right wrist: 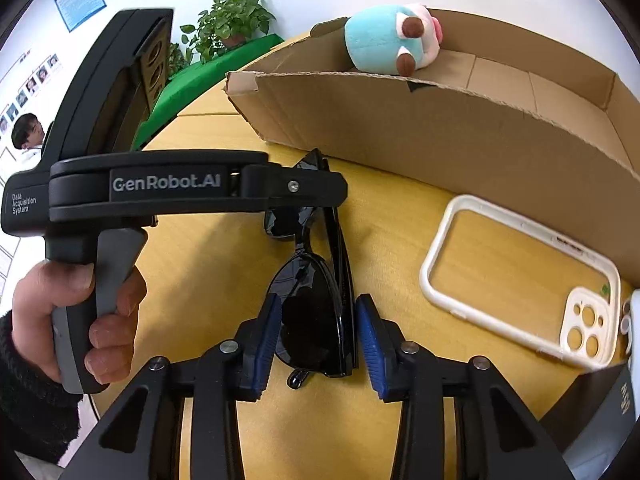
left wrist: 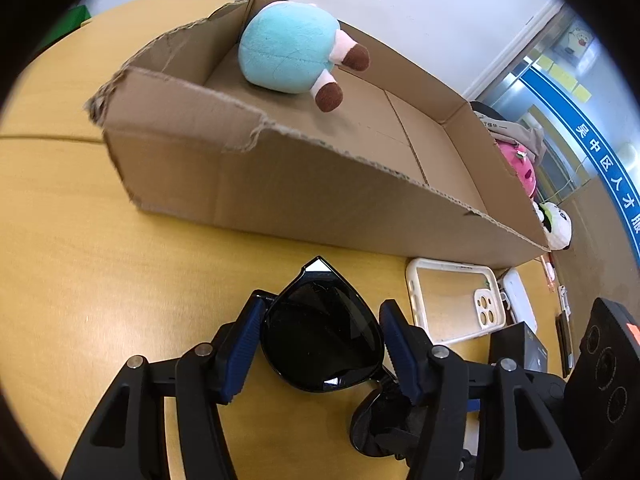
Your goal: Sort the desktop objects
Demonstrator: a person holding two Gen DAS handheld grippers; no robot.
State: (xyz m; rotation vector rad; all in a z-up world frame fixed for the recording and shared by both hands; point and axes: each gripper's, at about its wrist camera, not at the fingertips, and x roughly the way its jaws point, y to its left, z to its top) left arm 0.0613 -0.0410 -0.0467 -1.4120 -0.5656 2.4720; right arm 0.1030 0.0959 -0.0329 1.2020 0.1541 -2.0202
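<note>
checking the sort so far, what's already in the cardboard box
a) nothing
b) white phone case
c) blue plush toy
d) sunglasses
c: the blue plush toy lies inside the box, while the sunglasses and phone case are on the table in front of it.

The left gripper (left wrist: 322, 344) is black plastic with ribbed blue pads (left wrist: 244, 346) and silver pivot screws. Its body reads "GenRobot.AI" in white. The bare-skinned hand (right wrist: 76, 320) wears a fuzzy black sleeve (right wrist: 28, 392).
</note>
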